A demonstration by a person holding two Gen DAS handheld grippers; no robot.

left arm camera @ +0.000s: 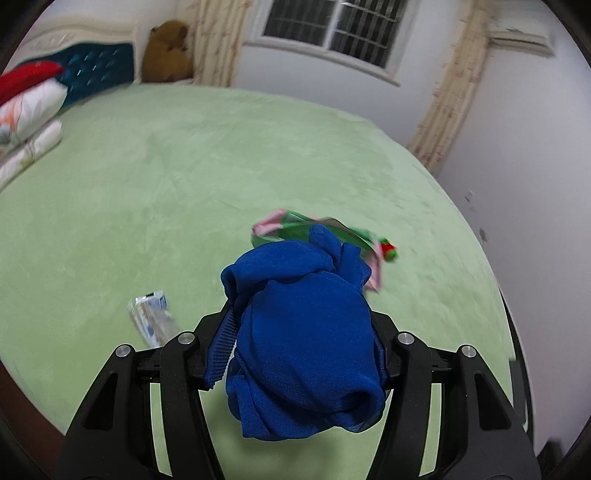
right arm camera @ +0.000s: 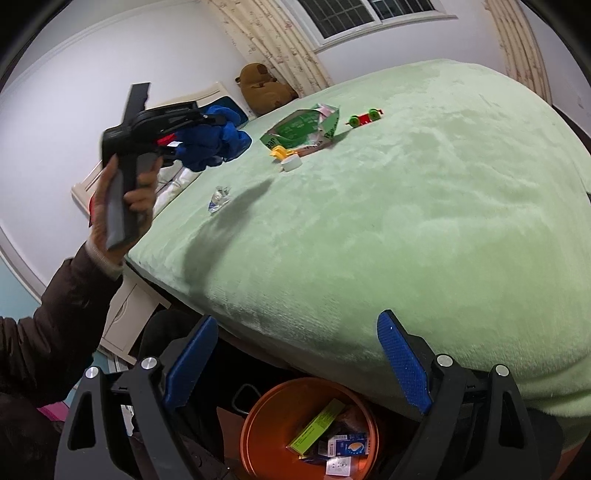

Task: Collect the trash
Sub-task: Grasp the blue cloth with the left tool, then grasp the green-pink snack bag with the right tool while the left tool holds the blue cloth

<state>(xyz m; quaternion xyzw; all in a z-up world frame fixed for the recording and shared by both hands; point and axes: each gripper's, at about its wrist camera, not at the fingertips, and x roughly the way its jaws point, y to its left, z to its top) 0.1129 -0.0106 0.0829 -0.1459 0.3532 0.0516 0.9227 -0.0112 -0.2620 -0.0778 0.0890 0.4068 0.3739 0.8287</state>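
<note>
Up above the green bed (left arm camera: pixel 184 177), the left gripper (left arm camera: pixel 303 347) has its fingers clamped on a bunched blue cloth (left arm camera: pixel 303 332), held clear of the bedding. Beyond it lie a torn green-and-pink packet (right arm camera: pixel 306 129), a small red-and-green toy (right arm camera: pixel 365 118), a white cap (right arm camera: pixel 291 162), and a clear wrapper (right arm camera: pixel 219 197). The right gripper (right arm camera: pixel 299 365) hangs with fingers spread wide and nothing between them, over an orange bin (right arm camera: pixel 258 417) holding boxes at the bed's edge.

My left camera hovers close above the bed (left arm camera: pixel 184 166), facing the window (left arm camera: pixel 332 29); my right looks from the bed's edge (right arm camera: pixel 406 221), sharing the green carton (right arm camera: pixel 306 129).
</note>
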